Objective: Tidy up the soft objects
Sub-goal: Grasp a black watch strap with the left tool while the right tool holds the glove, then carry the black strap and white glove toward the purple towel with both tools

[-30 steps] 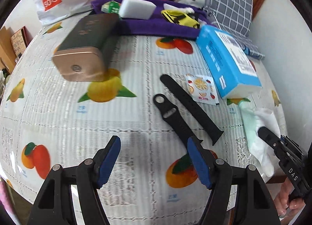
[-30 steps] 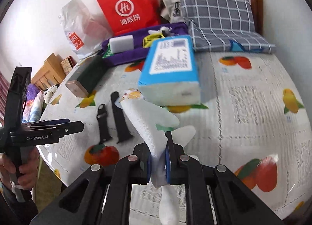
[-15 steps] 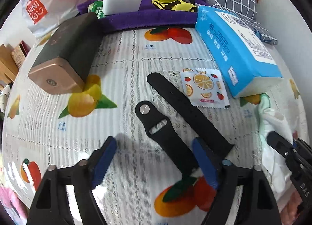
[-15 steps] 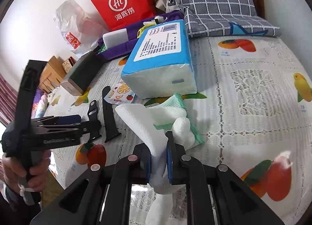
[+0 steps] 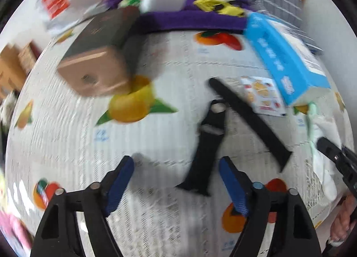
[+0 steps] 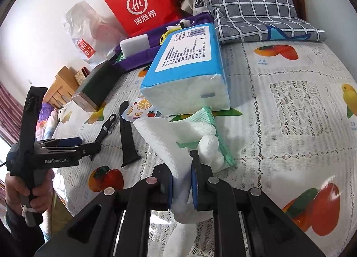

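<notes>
**Two claws, one cloth in hand**

Two straps (image 5: 247,121) lie on the desk (image 5: 156,56); the left claw (image 5: 176,176) hovers wide apart, empty, above the shorter one. The right claw (image 6: 181,181) pinches a white cloth (image 6: 165,138) beside the tissue pack (image 6: 189,72). The cloth's trailing end could snag or slip out. The left view is blurred; the purple tray's (image 6: 138,54) contents stay unclear.

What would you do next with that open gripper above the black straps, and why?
Probably lower the left gripper and close on the shorter strap. Its fingers are open, and the strap's end already lies between them on the table. The right gripper is shut on the white cloth, so it is busy.
</notes>
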`<state>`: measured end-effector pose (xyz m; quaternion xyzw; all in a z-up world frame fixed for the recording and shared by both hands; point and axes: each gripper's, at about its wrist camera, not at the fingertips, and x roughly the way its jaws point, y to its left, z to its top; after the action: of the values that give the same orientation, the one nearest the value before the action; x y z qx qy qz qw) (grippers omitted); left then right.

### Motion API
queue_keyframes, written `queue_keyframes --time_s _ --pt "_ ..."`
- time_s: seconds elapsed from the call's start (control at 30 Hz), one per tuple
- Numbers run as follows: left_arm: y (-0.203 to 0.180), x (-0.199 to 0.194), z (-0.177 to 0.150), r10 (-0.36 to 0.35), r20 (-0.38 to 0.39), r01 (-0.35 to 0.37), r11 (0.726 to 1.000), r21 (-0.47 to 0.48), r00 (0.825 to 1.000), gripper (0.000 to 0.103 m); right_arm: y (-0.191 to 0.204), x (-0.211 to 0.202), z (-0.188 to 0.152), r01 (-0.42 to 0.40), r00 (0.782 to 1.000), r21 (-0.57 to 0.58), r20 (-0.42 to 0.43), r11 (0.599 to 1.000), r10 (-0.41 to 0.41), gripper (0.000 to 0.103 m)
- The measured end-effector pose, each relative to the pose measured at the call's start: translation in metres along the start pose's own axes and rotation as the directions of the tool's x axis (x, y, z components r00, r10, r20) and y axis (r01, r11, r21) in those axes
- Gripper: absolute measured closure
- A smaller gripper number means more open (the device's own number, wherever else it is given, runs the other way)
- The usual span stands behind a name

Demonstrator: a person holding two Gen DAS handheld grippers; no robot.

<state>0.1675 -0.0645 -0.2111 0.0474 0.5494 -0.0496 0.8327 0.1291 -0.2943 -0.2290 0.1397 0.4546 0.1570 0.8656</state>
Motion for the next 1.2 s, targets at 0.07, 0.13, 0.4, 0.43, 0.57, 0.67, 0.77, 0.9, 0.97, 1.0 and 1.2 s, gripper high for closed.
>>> queue_keyframes --time_s 0.07,0.13,0.4,0.43,0.57,0.67,0.77,0.9,0.97,1.0,1.2 --pt "-0.011 -0.002 0.001 -0.022 0.036 0.020 0.999 0.047 0.999 0.049 0.000 0.000 0.000 0.000 1.000 0.000 0.000 1.000 0.000 0.088" --pt "-0.020 -0.004 0.001 -0.040 0.053 0.036 0.997 0.073 0.998 0.080 0.000 -0.001 0.000 0.000 1.000 0.000 -0.002 1.000 0.000 0.088" --pt "-0.023 -0.009 -0.003 -0.074 0.066 0.067 0.992 0.105 0.995 0.080 0.002 -0.002 -0.001 0.025 1.000 -0.006 -0.006 1.000 -0.025 0.088" --pt "-0.020 -0.007 -0.004 -0.082 0.071 0.075 0.992 0.101 0.994 0.079 0.003 -0.002 -0.001 0.031 0.999 -0.007 -0.007 0.999 -0.031 0.088" --pt "-0.022 -0.006 -0.005 -0.081 0.087 0.071 0.991 0.111 0.993 0.083 0.007 -0.001 0.000 0.053 0.999 -0.011 -0.012 0.999 -0.053 0.088" --pt "-0.012 -0.007 -0.002 -0.126 0.075 0.122 0.991 0.058 0.989 0.083 0.012 -0.006 0.000 0.070 0.998 -0.014 -0.001 0.997 -0.070 0.091" --pt "-0.004 -0.010 -0.002 -0.143 0.079 0.140 0.989 0.037 0.987 0.083 0.018 -0.014 0.001 0.091 0.996 -0.025 0.011 0.996 -0.091 0.091" --pt "0.008 -0.022 -0.005 -0.164 0.099 0.164 0.986 0.014 0.981 0.083 0.026 -0.025 0.005 0.087 0.996 -0.032 0.033 0.996 -0.086 0.091" --pt "0.013 -0.029 -0.004 -0.171 0.117 0.171 0.985 0.008 0.978 0.083 0.032 -0.030 0.007 0.088 0.995 -0.039 0.040 0.995 -0.086 0.091" --pt "0.017 -0.034 -0.005 -0.166 0.130 0.167 0.986 0.006 0.977 0.083 0.035 -0.031 0.009 0.089 0.995 -0.044 0.044 0.995 -0.087 0.091" --pt "0.044 -0.052 -0.003 -0.165 0.176 0.176 0.983 -0.047 0.970 0.083 0.052 -0.039 0.018 0.095 0.994 -0.079 0.060 0.992 -0.090 0.091"
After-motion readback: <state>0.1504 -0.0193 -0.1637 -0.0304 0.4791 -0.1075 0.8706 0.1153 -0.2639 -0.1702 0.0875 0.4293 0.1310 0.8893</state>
